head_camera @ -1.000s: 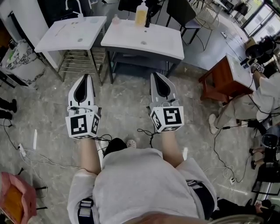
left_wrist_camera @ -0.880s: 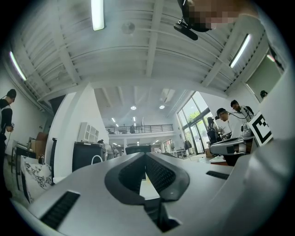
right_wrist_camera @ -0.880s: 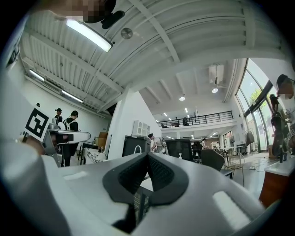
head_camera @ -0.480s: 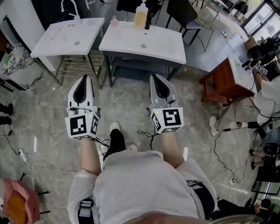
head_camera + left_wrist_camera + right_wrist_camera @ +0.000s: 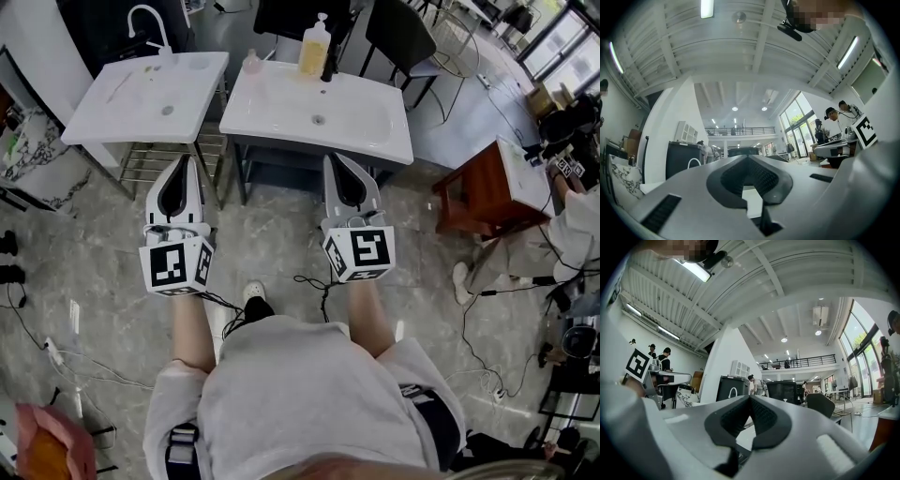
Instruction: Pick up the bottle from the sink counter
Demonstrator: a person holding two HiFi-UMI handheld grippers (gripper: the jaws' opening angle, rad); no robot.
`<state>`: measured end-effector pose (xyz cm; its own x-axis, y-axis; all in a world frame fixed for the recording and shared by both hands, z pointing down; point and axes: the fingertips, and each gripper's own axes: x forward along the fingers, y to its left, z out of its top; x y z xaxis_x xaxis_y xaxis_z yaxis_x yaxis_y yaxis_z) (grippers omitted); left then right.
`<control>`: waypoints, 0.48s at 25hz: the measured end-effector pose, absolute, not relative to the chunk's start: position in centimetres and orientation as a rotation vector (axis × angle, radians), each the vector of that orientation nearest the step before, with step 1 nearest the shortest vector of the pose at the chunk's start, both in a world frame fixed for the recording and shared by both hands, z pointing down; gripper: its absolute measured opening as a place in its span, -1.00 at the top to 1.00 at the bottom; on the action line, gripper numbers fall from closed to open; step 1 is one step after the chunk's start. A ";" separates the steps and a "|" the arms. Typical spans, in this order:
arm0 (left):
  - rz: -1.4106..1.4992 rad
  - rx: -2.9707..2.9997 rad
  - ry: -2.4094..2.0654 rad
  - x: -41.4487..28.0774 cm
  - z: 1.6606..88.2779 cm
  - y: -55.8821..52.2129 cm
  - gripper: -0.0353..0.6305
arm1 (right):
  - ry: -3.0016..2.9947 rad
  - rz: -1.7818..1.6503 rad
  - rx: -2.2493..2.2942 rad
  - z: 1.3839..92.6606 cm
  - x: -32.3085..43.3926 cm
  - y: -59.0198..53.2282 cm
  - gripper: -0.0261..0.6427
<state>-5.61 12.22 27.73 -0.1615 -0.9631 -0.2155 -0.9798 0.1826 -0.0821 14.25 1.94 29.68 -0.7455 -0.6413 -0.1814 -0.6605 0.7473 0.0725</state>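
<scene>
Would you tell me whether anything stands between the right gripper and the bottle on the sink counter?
Nothing visible does. Only the sink counter itself lies between the right gripper and the bottle at its back edge; a dark faucet stands beside it.

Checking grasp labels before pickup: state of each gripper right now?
Left gripper: closed, holding nothing.
Right gripper: closed, holding nothing.

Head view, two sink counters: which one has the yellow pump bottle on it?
The right sink counter, ahead of the right gripper: the yellow pump bottle stands at its back edge. The left sink counter carries a curved faucet instead.
</scene>
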 end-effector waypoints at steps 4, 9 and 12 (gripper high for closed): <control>0.117 -1.888 2.231 -8.7 27.4 9.8 0.87 | 2.798 0.203 -1.064 29.3 11.3 -0.2 0.89; 0.123 -1.909 2.217 -11.8 27.4 7.0 0.87 | 2.793 0.206 -1.087 29.2 8.3 -2.5 0.89; 0.129 -1.919 2.212 -13.4 27.5 5.7 0.87 | 2.789 0.202 -1.102 29.3 6.9 -3.7 0.89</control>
<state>-13.45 5.67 27.50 -0.1304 -0.9680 -0.2142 -0.9863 0.1486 -0.0711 6.88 -3.73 29.32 -0.7230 -0.6683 -0.1748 -0.6866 0.7233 0.0745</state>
